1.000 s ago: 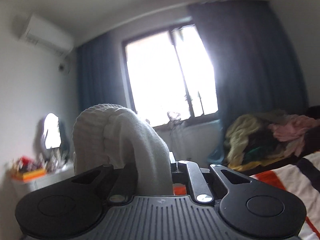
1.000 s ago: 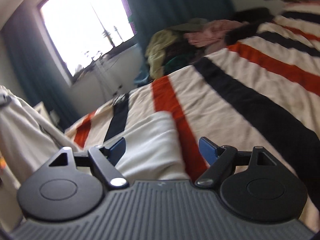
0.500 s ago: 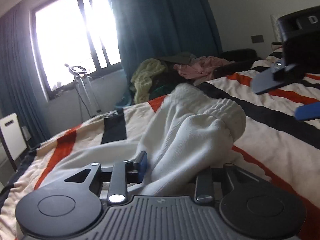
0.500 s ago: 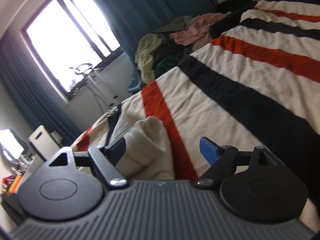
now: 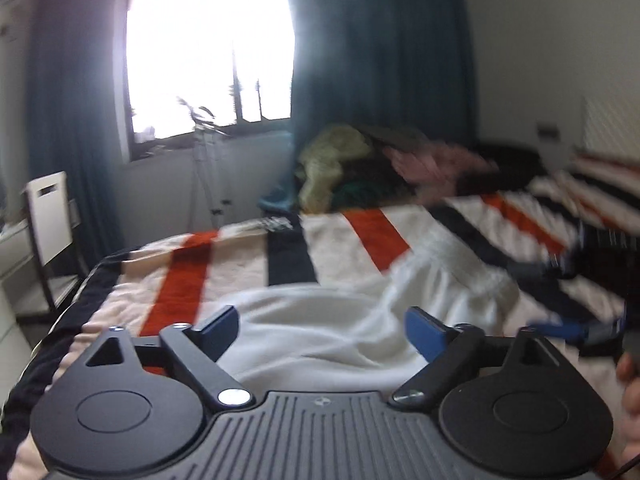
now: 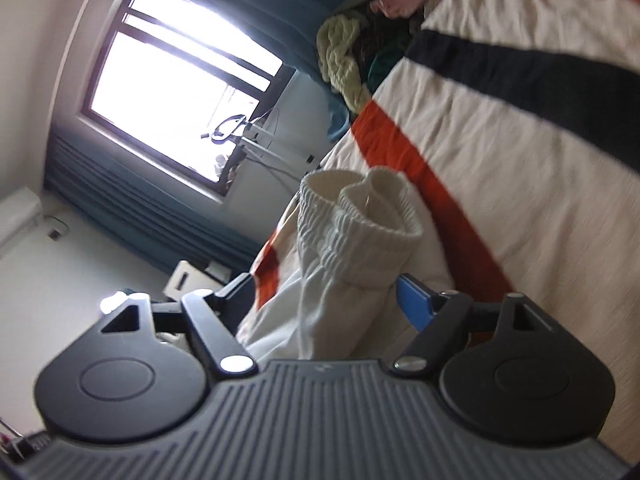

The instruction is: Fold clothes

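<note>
— While the striped bedspread (image 5: 352, 248) fills most of both views, what lies on it?
— A white garment (image 5: 352, 320), bunched, its ribbed cuff (image 6: 384, 216) rolled over.
— And the left gripper (image 5: 322, 326)?
— Jaws opening wide above the cloth, gripping nothing.
— The right gripper (image 6: 324, 294)?
— Closing a little, cloth between its jaws; whether the pads press it, I can't tell.
— Anything unclear?
— The clothes pile (image 5: 360, 164) by the curtain (image 5: 380, 48) is blurred; the window (image 5: 208, 48) is glare.
</note>
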Tool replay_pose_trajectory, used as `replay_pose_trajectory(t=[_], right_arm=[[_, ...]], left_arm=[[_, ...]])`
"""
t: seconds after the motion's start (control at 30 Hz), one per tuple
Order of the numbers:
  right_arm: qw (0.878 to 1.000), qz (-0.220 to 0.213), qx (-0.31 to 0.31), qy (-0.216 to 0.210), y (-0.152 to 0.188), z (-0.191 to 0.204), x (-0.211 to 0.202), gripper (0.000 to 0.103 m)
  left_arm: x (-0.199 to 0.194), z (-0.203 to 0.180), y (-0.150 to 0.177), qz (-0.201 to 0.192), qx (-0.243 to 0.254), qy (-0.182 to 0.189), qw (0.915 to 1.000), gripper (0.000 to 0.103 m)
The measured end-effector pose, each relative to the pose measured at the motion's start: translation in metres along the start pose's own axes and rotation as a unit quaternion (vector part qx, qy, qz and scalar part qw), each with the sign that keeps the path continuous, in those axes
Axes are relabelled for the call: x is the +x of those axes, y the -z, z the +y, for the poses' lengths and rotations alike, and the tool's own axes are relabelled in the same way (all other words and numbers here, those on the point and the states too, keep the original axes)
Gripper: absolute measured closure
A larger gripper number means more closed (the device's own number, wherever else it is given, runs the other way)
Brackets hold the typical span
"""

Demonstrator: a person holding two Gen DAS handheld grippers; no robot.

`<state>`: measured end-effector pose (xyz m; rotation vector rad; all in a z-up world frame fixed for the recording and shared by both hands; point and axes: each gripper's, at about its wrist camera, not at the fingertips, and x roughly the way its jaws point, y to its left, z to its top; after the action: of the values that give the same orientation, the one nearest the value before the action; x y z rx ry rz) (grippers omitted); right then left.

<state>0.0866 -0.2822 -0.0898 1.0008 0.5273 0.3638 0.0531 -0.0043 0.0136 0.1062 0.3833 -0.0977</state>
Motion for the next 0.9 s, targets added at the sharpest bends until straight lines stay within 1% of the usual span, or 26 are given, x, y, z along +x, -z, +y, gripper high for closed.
replay_pose_trajectory(t=[0.07,0.1,0.17,0.2,0.23,0.27,0.33,0.4,0.47,0.5,0.53,0.6,0.67,0.7,0.73,0.8,0.9], right_arm=[[1.0,0.007,0.01,-0.006,0.001,-0.003,0.002,0.024],[1.0,0.012,0.016,-0.008,0.002,-0.005,0.004,0.024],[0.999,0.023,0.025,-0.001,0.004,-0.009,0.01,0.024],[0.999,0.025,0.02,0.008,0.003,-0.009,0.015,0.026],[0.999,0.027,0.014,0.018,0.002,-0.01,0.02,0.036],[0.999,0.028,0.008,0.028,0.001,-0.01,0.025,0.04],[0.999,0.027,-0.003,0.038,-0.002,-0.009,0.034,0.041],[0.999,0.03,-0.01,0.043,-0.004,-0.009,0.042,0.041],[0.998,0.024,-0.031,0.045,-0.003,-0.004,0.048,0.04],[0.997,0.022,-0.052,0.053,-0.001,0.001,0.052,0.04],[0.996,0.019,-0.068,0.061,0.0,0.005,0.055,0.041],[0.992,0.015,-0.096,0.075,0.001,0.011,0.061,0.04],[0.992,0.006,-0.096,0.077,0.001,0.008,0.065,0.041],[0.992,0.001,-0.095,0.079,0.001,0.006,0.066,0.048],[0.991,-0.006,-0.104,0.085,0.002,0.006,0.067,0.059],[0.988,-0.015,-0.124,0.094,0.004,0.008,0.066,0.064],[0.983,-0.041,-0.157,0.083,0.004,0.019,0.059,0.069]], left_arm=[[-0.004,0.014,-0.002,0.004,-0.04,-0.006,0.9992,0.007],[-0.003,0.019,-0.002,0.009,-0.055,-0.002,0.9984,0.007],[0.001,0.027,-0.001,0.013,-0.064,-0.007,0.9979,0.007],[0.004,0.031,0.0,0.014,-0.063,-0.015,0.9978,0.007],[0.006,0.035,0.003,0.016,-0.07,-0.022,0.9972,0.007],[0.009,0.039,0.006,0.018,-0.076,-0.03,0.9965,0.007],[0.017,0.049,0.012,0.034,-0.101,-0.036,0.9936,0.007],[0.023,0.06,0.018,0.053,-0.136,-0.038,0.9886,0.007],[0.028,0.071,0.023,0.069,-0.178,-0.042,0.9808,0.008],[0.029,0.076,0.023,0.075,-0.194,-0.044,0.9771,0.008],[0.031,0.08,0.024,0.076,-0.202,-0.045,0.9753,0.008],[0.03,0.085,0.022,0.074,-0.204,-0.052,0.9749,0.008],[0.03,0.088,0.022,0.075,-0.204,-0.057,0.9744,0.008],[0.031,0.09,0.022,0.079,-0.208,-0.055,0.9735,0.008],[0.032,0.092,0.023,0.082,-0.212,-0.055,0.9722,0.008],[0.034,0.095,0.025,0.091,-0.221,-0.056,0.9695,0.008],[0.036,0.097,0.028,0.095,-0.23,-0.058,0.9668,0.008]])
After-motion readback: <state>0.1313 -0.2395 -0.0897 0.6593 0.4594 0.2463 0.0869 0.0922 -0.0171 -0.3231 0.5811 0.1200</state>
